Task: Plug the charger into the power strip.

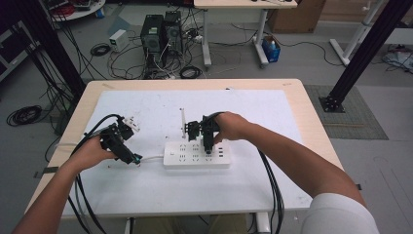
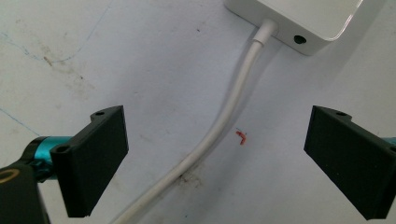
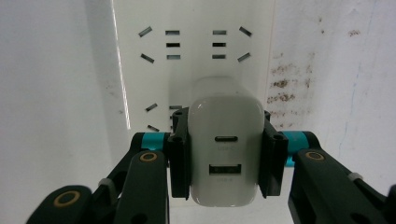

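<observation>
A white power strip point(image 1: 197, 154) lies across the middle of the white mat, its white cable point(image 2: 219, 126) running off its left end. My right gripper point(image 3: 225, 158) is shut on a white USB charger point(image 3: 225, 154), both pads pressed on its sides, and holds it right above the power strip's sockets point(image 3: 194, 44). In the high view the right gripper point(image 1: 208, 145) points down onto the strip's right half. My left gripper point(image 2: 215, 161) stands open over the cable just left of the strip, nothing touching its pads; the high view has this gripper point(image 1: 127, 152) low at the mat's left.
The white mat point(image 1: 146, 107) covers a wooden table point(image 1: 311, 122). A thin white strip point(image 1: 182, 119) lies behind the power strip. Black cables point(image 1: 272, 185) trail from both grippers toward the front edge. Computer towers and cable tangles stand on the floor beyond the table.
</observation>
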Action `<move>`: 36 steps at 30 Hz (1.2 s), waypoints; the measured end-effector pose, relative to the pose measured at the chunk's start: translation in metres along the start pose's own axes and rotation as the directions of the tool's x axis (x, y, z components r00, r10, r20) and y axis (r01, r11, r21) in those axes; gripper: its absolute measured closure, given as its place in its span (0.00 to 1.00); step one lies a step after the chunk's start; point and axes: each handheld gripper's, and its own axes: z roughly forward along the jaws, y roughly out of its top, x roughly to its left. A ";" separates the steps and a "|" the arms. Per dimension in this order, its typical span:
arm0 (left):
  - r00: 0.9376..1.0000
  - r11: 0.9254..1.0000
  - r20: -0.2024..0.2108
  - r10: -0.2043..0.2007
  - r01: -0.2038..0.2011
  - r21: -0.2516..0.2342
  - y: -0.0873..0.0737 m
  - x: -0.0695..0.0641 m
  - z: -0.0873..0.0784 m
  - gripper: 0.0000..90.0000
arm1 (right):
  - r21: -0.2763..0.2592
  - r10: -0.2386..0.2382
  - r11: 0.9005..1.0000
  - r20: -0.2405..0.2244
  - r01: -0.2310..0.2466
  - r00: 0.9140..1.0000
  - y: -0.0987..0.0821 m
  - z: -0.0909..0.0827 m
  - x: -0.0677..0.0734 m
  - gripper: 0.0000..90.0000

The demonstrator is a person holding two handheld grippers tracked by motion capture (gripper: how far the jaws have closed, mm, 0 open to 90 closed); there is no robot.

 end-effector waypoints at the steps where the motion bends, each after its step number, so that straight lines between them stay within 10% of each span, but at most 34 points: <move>1: 1.000 1.000 0.003 0.002 -0.002 -0.003 0.000 0.000 0.000 0.07 | -0.004 -0.005 1.000 0.005 0.005 1.000 0.000 0.000 0.000 0.70; 9: 1.000 1.000 -0.011 -0.003 0.003 0.000 -0.002 0.001 -0.001 0.07 | -0.054 0.049 0.997 -0.148 -0.058 0.988 -0.008 0.004 -0.024 0.70; 28: 1.000 1.000 -0.004 -0.017 0.017 -0.009 -0.010 0.000 0.008 0.07 | -0.130 0.019 0.991 -0.069 -0.028 0.997 -0.016 0.007 -0.011 0.69; 31: 1.000 1.000 -0.003 -0.009 0.009 -0.007 -0.009 -0.001 0.009 0.07 | -0.131 0.037 0.990 -0.054 -0.044 0.998 -0.019 0.010 -0.012 0.46; 36: 1.000 1.000 0.001 -0.011 0.011 -0.021 -0.008 0.000 0.009 0.07 | -0.275 0.200 0.932 -0.160 -0.238 0.967 -0.037 -0.002 -0.027 0.24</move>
